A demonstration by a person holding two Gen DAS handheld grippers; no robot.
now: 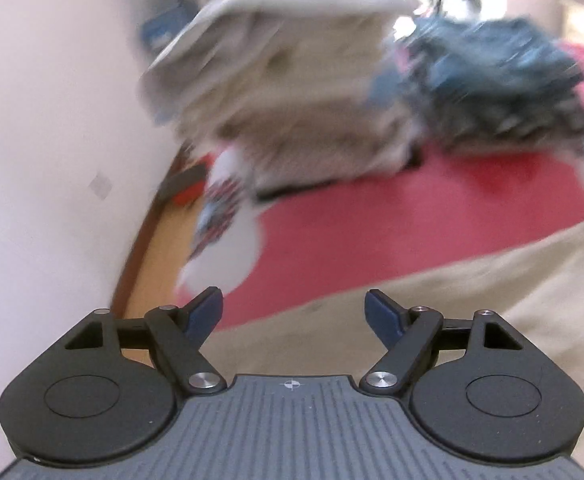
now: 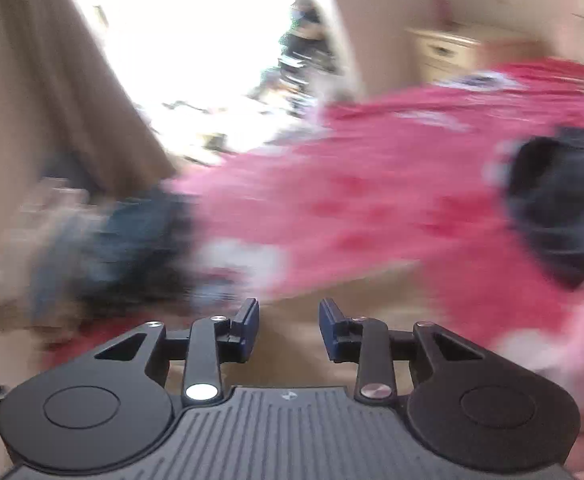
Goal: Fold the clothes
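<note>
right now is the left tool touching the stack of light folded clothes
Apart. In the left wrist view the left tool stands open with nothing between its fingers, and red bedcover shows between it and the stack of light folded clothes.

Left gripper (image 1: 294, 312) jaws wide apart and empty, right gripper (image 2: 289, 322) jaws partly parted, empty

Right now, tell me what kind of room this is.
Probably a bedroom. A red bedspread covers a wide soft surface with a stack of folded pale clothes on it, and a cream drawer unit stands against the far wall.
</note>
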